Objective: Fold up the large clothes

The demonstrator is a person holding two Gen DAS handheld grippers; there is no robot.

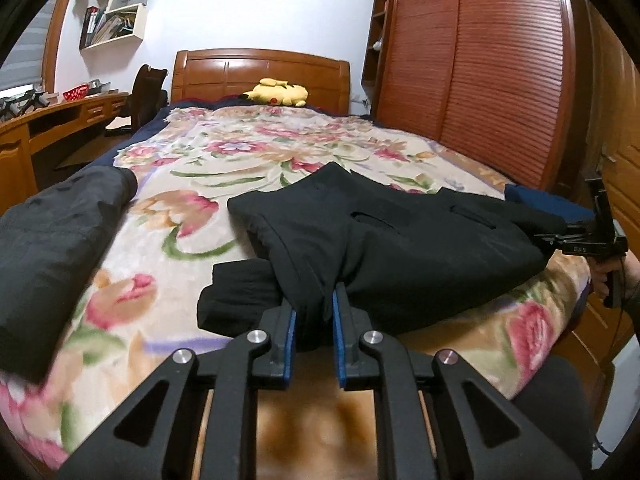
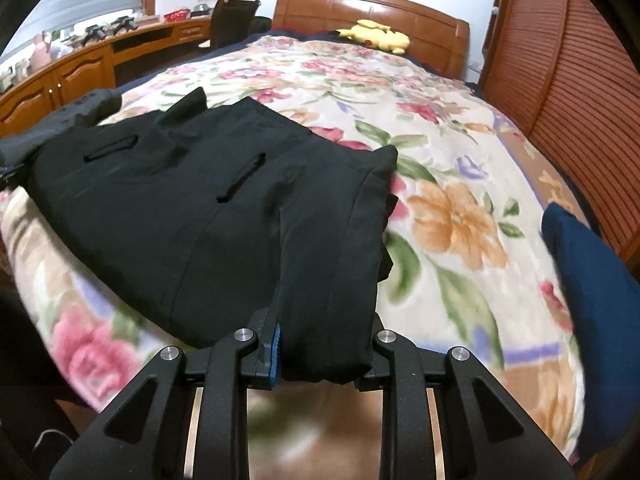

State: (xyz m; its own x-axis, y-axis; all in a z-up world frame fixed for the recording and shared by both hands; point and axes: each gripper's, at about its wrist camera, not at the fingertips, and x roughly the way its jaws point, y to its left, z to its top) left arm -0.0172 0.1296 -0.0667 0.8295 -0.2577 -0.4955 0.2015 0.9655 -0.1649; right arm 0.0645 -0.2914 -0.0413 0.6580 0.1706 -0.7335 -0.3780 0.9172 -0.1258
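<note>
A large black garment (image 1: 400, 232) with two slit pockets lies across the near end of a floral bedspread (image 1: 224, 160). My left gripper (image 1: 314, 300) is shut on a bunched fold at the garment's near edge, with the blue pads (image 1: 289, 332) pressing the cloth. At the far right of the left wrist view, my right gripper (image 1: 560, 238) grips the garment's other end, with a hand below it. In the right wrist view the right gripper (image 2: 326, 320) is shut on a thick folded edge of the same garment (image 2: 160, 200), which spreads away to the left.
A dark grey garment (image 1: 52, 232) lies at the bed's left edge and a folded navy item (image 2: 592, 300) at its right edge. A yellow plush toy (image 1: 280, 92) rests by the wooden headboard (image 1: 260, 68). A slatted wardrobe (image 1: 480, 60) stands right, and a desk (image 1: 60, 120) and chair left.
</note>
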